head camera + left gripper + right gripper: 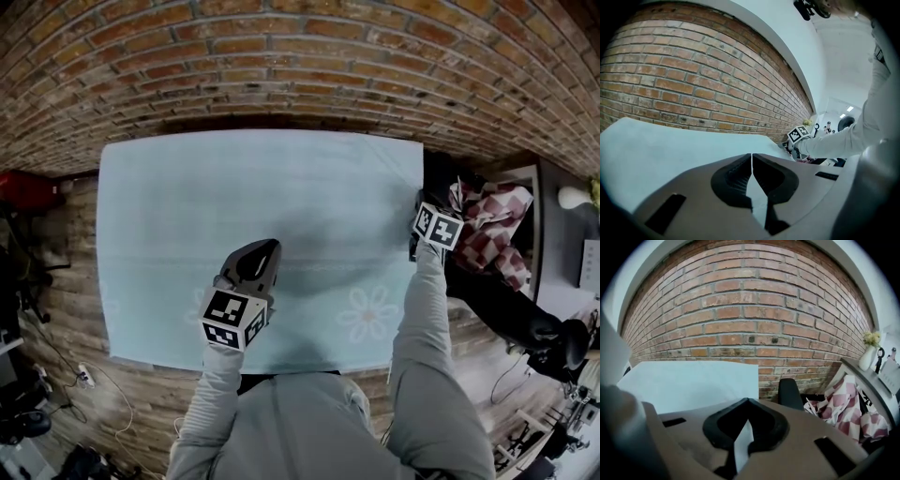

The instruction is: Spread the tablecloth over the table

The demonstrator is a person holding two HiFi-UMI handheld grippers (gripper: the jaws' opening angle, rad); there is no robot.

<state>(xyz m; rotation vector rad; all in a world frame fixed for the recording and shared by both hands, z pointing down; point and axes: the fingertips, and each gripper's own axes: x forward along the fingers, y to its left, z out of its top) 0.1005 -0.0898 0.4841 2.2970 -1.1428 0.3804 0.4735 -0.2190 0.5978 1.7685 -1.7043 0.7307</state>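
Tablecloth [281,206]: lay flat, covering the tabletop.
Left gripper [752,154]: jaws shut, empty, over the tablecloth's near middle.
Right gripper [749,401]: jaws shut at the tablecloth's right edge; grip on the hem uncertain.
Step, judged: final straightening.
Next: an even outward pull at that edge.

Pale grey long sleeves [422,319] all the way down, matching grey top [291,422]. Both the left gripper [752,157] and right gripper [746,401] in smooth grey-brown plastic, rounded shells with rectangular slots, black pads inside the jaws, ribbed on the left one. White cube on each with black square markers: left cube [232,319], right cube [438,226].
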